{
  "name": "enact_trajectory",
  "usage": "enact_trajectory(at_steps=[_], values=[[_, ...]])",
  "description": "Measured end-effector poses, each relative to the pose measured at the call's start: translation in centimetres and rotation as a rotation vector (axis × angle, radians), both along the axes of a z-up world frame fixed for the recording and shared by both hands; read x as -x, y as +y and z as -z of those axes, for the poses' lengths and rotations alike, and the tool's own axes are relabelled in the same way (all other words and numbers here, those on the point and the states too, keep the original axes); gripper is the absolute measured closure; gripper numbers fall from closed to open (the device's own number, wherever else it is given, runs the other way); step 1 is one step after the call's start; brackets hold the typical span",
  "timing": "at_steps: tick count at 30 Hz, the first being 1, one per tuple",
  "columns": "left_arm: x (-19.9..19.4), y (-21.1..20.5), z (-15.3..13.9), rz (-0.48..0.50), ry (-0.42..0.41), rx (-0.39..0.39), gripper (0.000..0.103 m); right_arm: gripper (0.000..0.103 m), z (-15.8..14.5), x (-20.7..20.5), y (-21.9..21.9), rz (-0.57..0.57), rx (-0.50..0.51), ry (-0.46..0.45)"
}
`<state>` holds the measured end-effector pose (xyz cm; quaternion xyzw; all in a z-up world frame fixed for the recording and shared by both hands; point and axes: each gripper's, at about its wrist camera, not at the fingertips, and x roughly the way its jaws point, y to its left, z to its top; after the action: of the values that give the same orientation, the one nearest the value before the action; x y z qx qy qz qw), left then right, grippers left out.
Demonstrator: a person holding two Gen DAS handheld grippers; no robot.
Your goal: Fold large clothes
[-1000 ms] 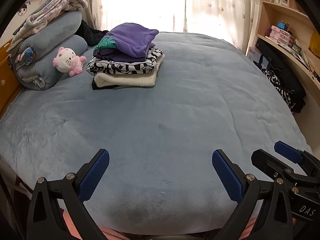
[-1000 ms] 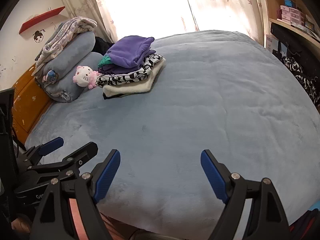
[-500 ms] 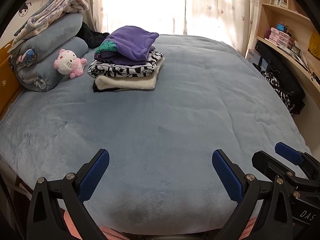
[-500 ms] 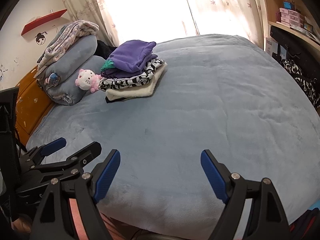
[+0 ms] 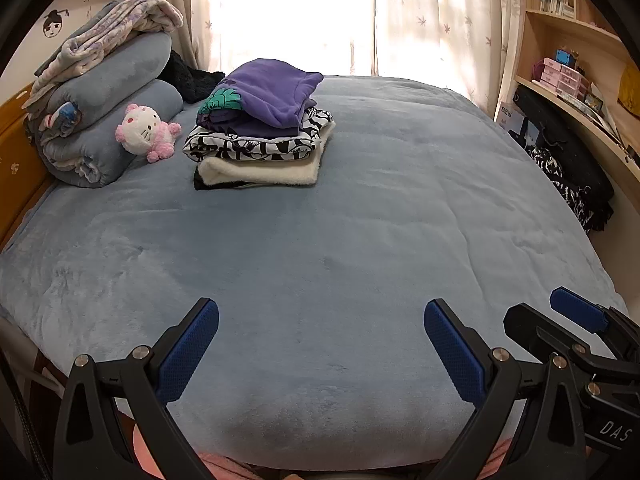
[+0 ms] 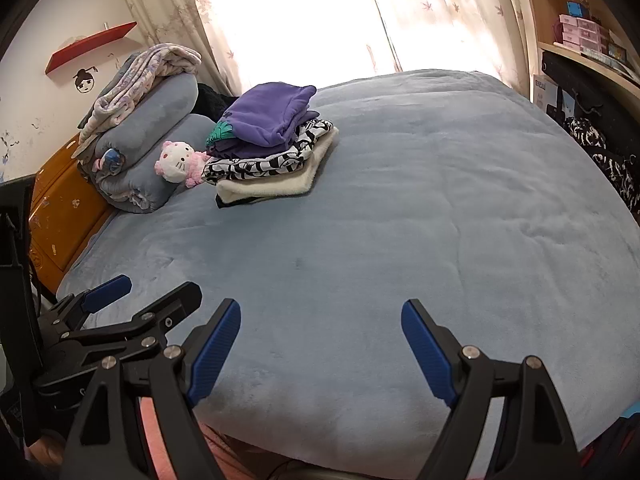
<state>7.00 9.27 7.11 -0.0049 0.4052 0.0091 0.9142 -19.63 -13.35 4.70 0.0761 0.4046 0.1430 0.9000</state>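
A stack of folded clothes (image 5: pixel 260 136) (image 6: pixel 268 148) lies at the far left of the blue-grey bed (image 5: pixel 360 220) (image 6: pixel 400 208): a purple top (image 5: pixel 272 96) on a black-and-white patterned garment (image 5: pixel 256 146) on a cream fleece piece (image 5: pixel 260 174). My left gripper (image 5: pixel 320 348) hovers open over the bed's near edge, nothing between its blue pads. My right gripper (image 6: pixel 320 352) hangs open beside it, also with nothing in it. Each gripper shows in the other's view: the right gripper (image 5: pixel 576 320) at the lower right, the left gripper (image 6: pixel 108 292) at the lower left.
Rolled grey bedding (image 5: pixel 104 120) with a patterned blanket on top and a pink-and-white plush cat (image 5: pixel 142 132) sit at the headboard side. Dark clothes (image 5: pixel 572 176) hang by wooden shelves on the right. Bright curtained window behind the bed.
Both views have tipped slightly, so the clothes stack sits a little lower in frame now. Both grippers stay open over the near edge of the bed.
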Motion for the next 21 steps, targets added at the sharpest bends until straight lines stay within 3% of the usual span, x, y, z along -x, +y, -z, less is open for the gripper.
enact_trajectory(at_steps=[21], values=[[0.06,0.49,0.26,-0.003,0.016,0.015,0.002,0.02,0.18,0.25,0.76,0.001,0.012,0.004]])
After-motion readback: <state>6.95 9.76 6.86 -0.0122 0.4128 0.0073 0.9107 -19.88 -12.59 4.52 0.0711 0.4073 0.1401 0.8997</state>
